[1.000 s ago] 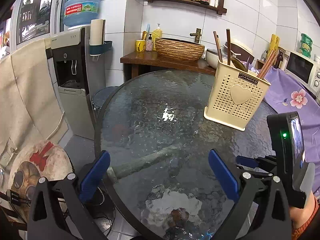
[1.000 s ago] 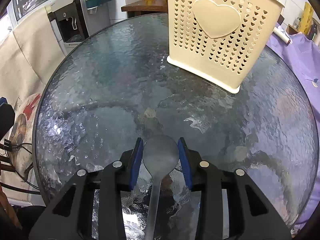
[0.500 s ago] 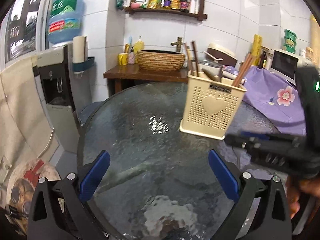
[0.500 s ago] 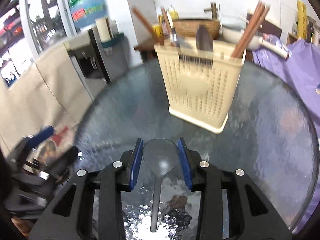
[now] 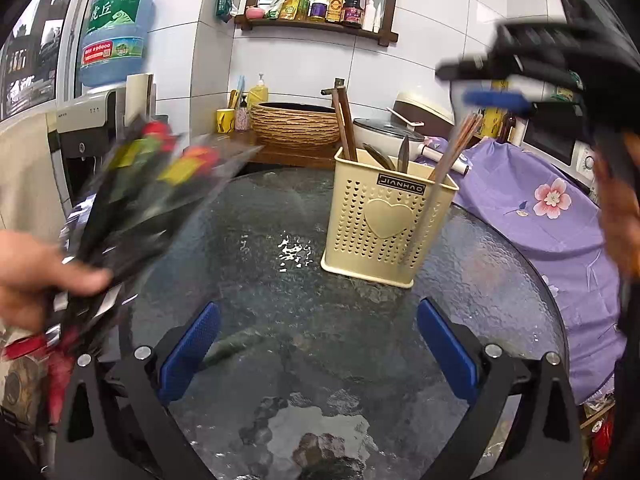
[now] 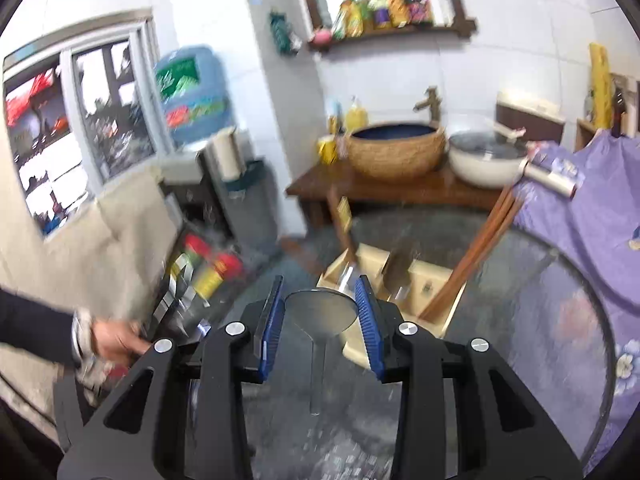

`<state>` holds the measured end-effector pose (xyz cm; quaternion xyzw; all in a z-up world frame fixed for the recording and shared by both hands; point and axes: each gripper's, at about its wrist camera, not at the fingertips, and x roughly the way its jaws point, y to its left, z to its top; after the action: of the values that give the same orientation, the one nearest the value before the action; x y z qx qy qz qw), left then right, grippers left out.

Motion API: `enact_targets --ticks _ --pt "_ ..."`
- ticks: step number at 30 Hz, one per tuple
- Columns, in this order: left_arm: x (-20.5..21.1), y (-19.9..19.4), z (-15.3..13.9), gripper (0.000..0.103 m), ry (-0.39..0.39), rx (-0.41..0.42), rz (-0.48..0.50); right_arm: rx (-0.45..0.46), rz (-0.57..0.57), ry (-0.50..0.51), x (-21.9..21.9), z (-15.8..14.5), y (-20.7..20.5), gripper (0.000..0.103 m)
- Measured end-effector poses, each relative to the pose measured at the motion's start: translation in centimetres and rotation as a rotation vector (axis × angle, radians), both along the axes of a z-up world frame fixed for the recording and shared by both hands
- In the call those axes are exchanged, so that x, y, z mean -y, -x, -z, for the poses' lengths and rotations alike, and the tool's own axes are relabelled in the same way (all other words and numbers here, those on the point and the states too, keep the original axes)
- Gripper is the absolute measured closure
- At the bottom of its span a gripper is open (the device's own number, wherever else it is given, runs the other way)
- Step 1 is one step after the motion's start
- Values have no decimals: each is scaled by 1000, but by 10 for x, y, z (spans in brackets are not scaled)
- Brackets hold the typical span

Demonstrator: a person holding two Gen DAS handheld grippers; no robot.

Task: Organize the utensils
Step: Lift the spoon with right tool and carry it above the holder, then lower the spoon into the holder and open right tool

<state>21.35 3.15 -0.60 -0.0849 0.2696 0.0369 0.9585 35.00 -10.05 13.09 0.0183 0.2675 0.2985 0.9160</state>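
My right gripper point(image 6: 320, 312) is shut on a metal spoon point(image 6: 320, 310), bowl between the blue pads, handle hanging down. It is raised above the cream utensil holder point(image 6: 416, 280), whose open top shows chopsticks and other utensils. In the left wrist view the same holder point(image 5: 384, 224) stands on the round glass table point(image 5: 280, 320), and the right gripper point(image 5: 496, 98) shows high at the upper right. My left gripper point(image 5: 316, 344) is open and empty, low over the table's near side.
A person's hand with a blurred bundle of dark items point(image 5: 132, 200) is at the table's left edge. A purple cloth point(image 5: 540, 208) covers the right. A wooden counter with a woven basin point(image 5: 296, 124) and a water dispenser point(image 5: 92, 128) stand behind.
My right gripper has lifted the spoon from the table up above the holder. A hand with a blurred bundle has come in at the left.
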Motion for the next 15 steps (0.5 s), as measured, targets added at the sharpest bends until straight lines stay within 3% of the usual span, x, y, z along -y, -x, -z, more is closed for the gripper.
enact_targets --ticks 6,11,15 --pt "11 4 -6 6 -20 44 30 61 88 -67 7 -34 -45 67" --pt "16 5 -20 6 -37 121 39 156 169 17 5 -47 -58 67" --pt "18 4 -25 6 -23 156 31 224 202 86 7 -40 -58 67"
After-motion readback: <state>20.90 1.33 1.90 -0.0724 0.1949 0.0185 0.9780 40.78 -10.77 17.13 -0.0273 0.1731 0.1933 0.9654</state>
